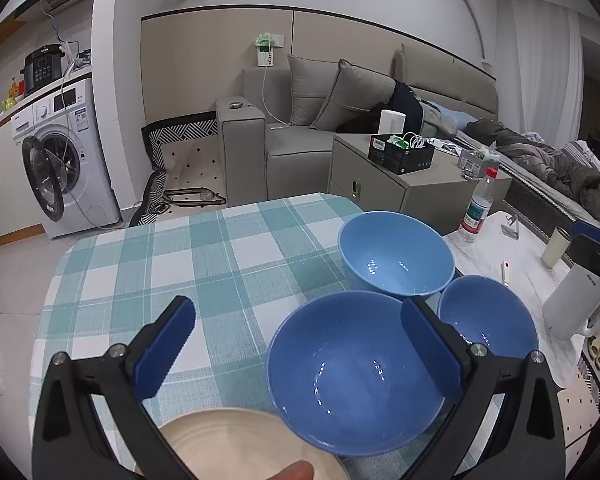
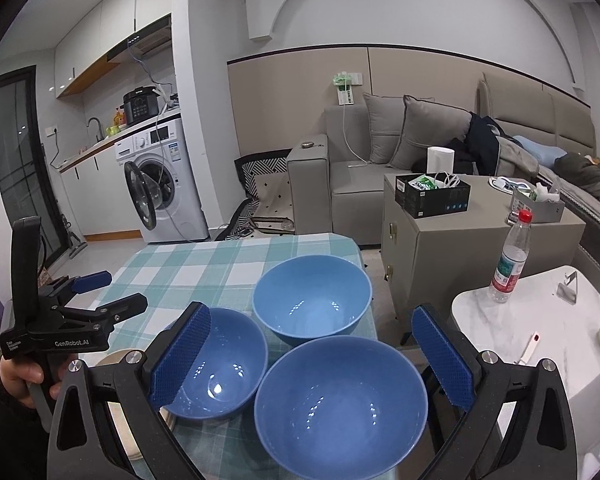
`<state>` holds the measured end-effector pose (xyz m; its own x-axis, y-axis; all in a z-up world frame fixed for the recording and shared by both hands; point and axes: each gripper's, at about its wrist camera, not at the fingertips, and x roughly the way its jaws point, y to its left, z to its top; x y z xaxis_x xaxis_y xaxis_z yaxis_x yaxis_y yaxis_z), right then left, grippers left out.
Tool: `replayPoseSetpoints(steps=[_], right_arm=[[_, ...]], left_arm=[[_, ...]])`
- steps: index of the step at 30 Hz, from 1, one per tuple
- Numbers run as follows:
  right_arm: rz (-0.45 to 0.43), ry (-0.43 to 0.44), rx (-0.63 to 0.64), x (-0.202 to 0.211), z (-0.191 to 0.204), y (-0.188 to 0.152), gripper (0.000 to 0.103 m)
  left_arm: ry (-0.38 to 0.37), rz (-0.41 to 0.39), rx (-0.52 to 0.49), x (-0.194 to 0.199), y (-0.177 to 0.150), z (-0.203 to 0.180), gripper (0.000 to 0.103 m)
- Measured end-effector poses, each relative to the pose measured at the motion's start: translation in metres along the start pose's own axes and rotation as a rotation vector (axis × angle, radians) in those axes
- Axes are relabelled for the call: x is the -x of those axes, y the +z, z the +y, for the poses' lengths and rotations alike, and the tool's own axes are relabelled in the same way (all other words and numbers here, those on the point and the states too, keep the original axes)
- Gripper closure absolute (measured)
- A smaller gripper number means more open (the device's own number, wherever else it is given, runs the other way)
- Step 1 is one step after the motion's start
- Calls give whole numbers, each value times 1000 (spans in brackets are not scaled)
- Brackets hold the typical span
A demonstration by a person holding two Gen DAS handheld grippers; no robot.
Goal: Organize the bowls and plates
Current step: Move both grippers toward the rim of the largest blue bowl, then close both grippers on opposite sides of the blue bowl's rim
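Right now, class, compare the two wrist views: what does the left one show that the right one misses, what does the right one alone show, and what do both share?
Left only: most of the beige plate and a white kettle.
Right only: the left tongs seen from outside, held open by a hand, plus a sink tap.
Both: three blue bowls on the checked cloth, the washer, sofa and bottle.

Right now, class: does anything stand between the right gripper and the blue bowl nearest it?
Nothing visible does. The right gripper, jaws open, hangs over the nearest blue bowl, with only air between.
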<state>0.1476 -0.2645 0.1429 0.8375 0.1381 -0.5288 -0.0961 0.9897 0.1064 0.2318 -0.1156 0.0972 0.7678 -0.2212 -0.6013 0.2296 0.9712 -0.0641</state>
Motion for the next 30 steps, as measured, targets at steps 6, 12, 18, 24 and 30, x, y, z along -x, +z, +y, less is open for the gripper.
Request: replayPoseSetpoints(steps=[6, 12, 18, 24, 30], right_arm=[[25, -10, -7, -18, -8, 8, 1], [47, -18, -17, -36, -19, 14, 1], [77, -39, -32, -57, -31, 19, 1], [113, -48, -45, -80, -41, 20, 1], [140, -52, -56, -102, -47, 19, 1]], left_arm=[[-11, 0, 5, -15, 15, -3, 0], [-14, 25, 12, -40, 24, -4, 0], [-19, 46, 17, -63, 30, -8, 0], [-23, 78, 22, -84, 35, -10, 0], [-13, 111, 13, -104, 37, -13, 0]])
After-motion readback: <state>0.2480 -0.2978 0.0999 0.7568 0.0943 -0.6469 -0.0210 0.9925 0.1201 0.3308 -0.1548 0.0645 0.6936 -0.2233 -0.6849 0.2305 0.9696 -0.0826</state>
